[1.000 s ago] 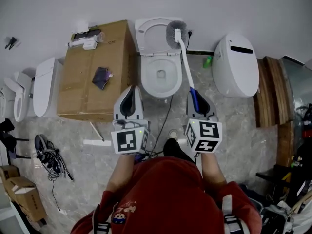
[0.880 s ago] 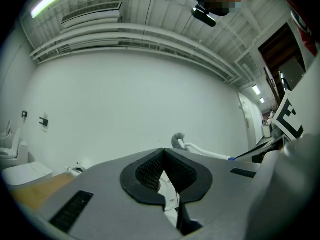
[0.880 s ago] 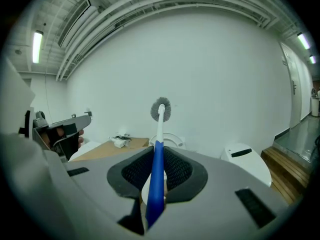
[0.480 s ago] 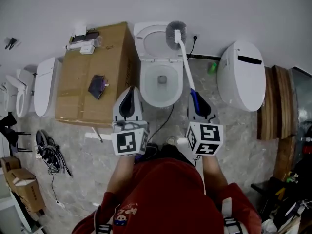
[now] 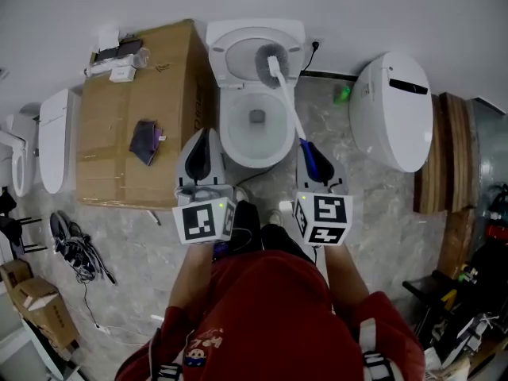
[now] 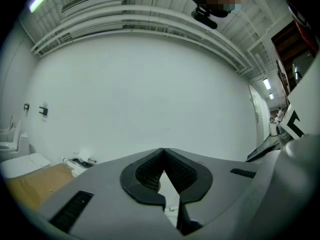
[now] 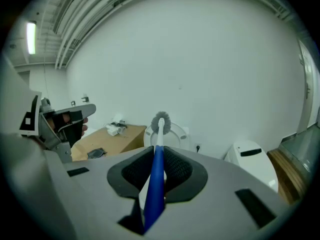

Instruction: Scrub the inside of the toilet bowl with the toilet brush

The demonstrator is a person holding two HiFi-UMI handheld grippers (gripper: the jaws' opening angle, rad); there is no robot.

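A white toilet (image 5: 255,121) stands against the wall with its lid (image 5: 238,46) raised. My right gripper (image 5: 309,155) is shut on the blue grip of the toilet brush (image 5: 313,159). The white shaft runs up and left, and the grey bristle head (image 5: 268,58) hangs over the back rim of the bowl, in front of the lid. In the right gripper view the blue handle (image 7: 157,179) runs between the jaws to the bristle head (image 7: 161,120). My left gripper (image 5: 204,145) sits at the bowl's front left, shut and holding nothing (image 6: 163,156).
A large cardboard box (image 5: 135,165) stands left of the toilet with a dark pouch (image 5: 145,141) on it. Another white toilet (image 5: 393,109) is at the right, with wooden boards (image 5: 452,149) beyond it. Cables (image 5: 75,252) lie on the floor at left.
The brush head has moved left and down, from the lid's right edge to over the back of the bowl. Both grippers have come closer to the toilet. The left one stays shut.
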